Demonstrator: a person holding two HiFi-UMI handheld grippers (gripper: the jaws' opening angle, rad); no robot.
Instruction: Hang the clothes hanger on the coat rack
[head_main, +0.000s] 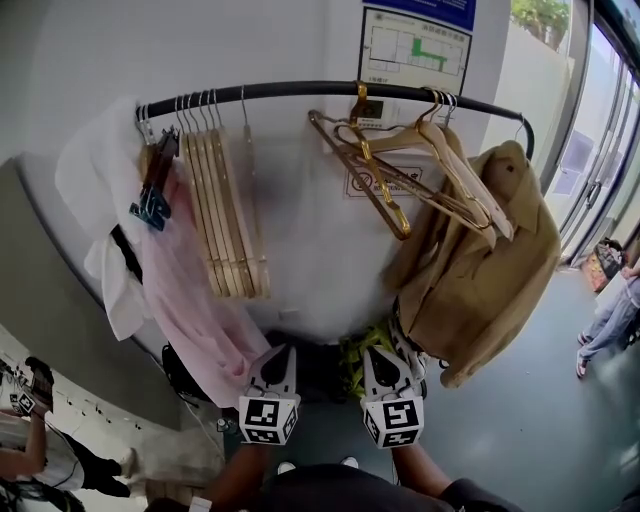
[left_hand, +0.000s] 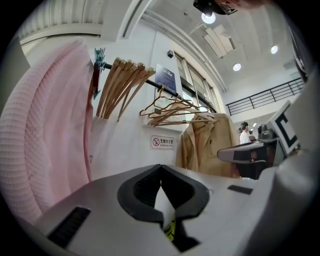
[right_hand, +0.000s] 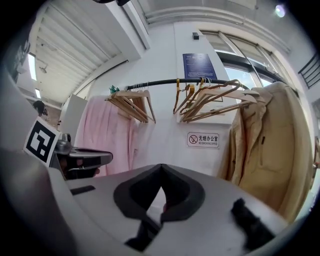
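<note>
Wooden clothes hanger hangs tilted on the coat rack, against a tan coat. Below, the left hand-held gripper and right hand-held gripper are both closed and empty.

Beige jacket, pink garment, perhaps shirt, hanging.

One rail, two hanger bunches (hangers themselves overlap, uncounted), one beige coat, one pink garment
</note>
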